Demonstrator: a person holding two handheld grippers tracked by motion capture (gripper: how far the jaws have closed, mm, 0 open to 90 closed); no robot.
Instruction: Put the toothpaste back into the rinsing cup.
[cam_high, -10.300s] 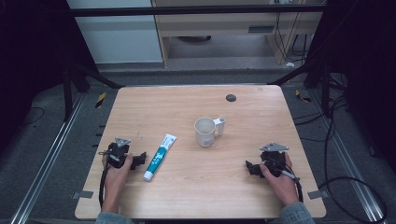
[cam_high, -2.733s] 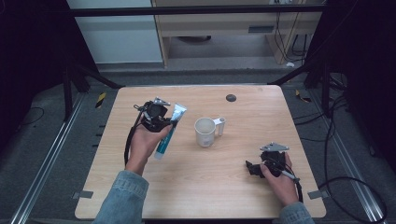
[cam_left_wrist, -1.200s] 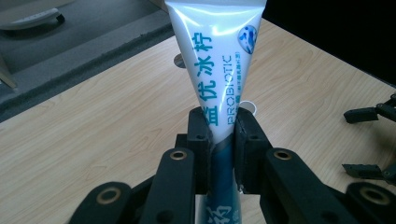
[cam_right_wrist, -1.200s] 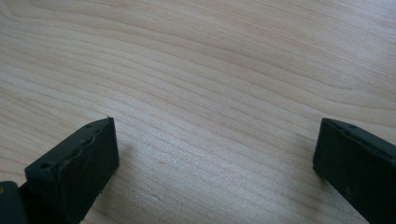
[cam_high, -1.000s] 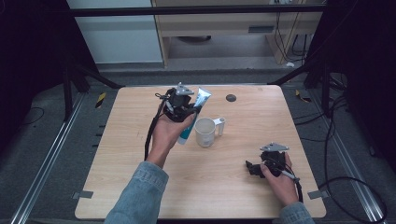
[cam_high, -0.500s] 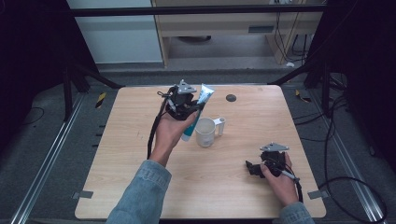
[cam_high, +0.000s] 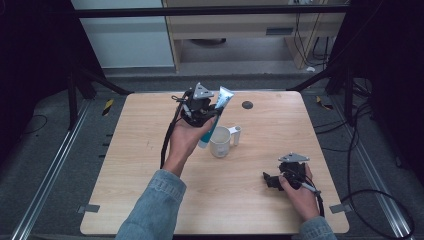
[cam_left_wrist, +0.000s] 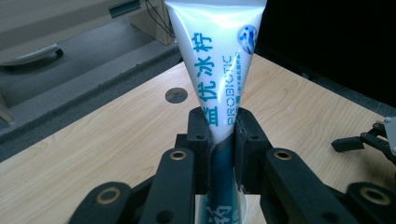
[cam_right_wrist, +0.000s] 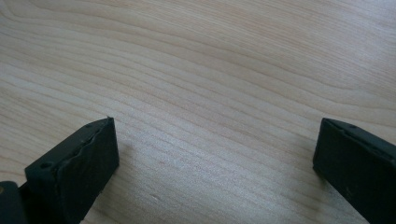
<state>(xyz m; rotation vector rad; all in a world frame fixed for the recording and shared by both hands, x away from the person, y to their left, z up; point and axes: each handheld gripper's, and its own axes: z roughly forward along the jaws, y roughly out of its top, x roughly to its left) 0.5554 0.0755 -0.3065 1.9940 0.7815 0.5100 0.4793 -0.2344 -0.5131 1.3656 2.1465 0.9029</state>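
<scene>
My left gripper (cam_high: 201, 111) is raised over the middle of the table, shut on a white and teal toothpaste tube (cam_high: 216, 112). The tube stands nearly upright, flat end up and leaning right. In the left gripper view the pads (cam_left_wrist: 200, 140) squeeze the tube (cam_left_wrist: 217, 65) at mid-length. Its lower end hangs by the left side of a white mug (cam_high: 221, 143); I cannot tell whether they touch. My right gripper (cam_high: 270, 180) rests low at the front right of the table. Its jaws are open and wide apart over bare wood (cam_right_wrist: 210, 60).
The wooden table (cam_high: 140, 150) has a small dark round hole (cam_high: 247, 105) near its far edge, seen also past the tube as hole (cam_left_wrist: 176, 94). The right gripper (cam_left_wrist: 369, 140) appears at the right edge of the left gripper view. Dark floor and rails surround the table.
The tube lay flat on the table left of the mug; my left gripper has picked it up and carried it up and right to the mug. The right hand has stayed put.
</scene>
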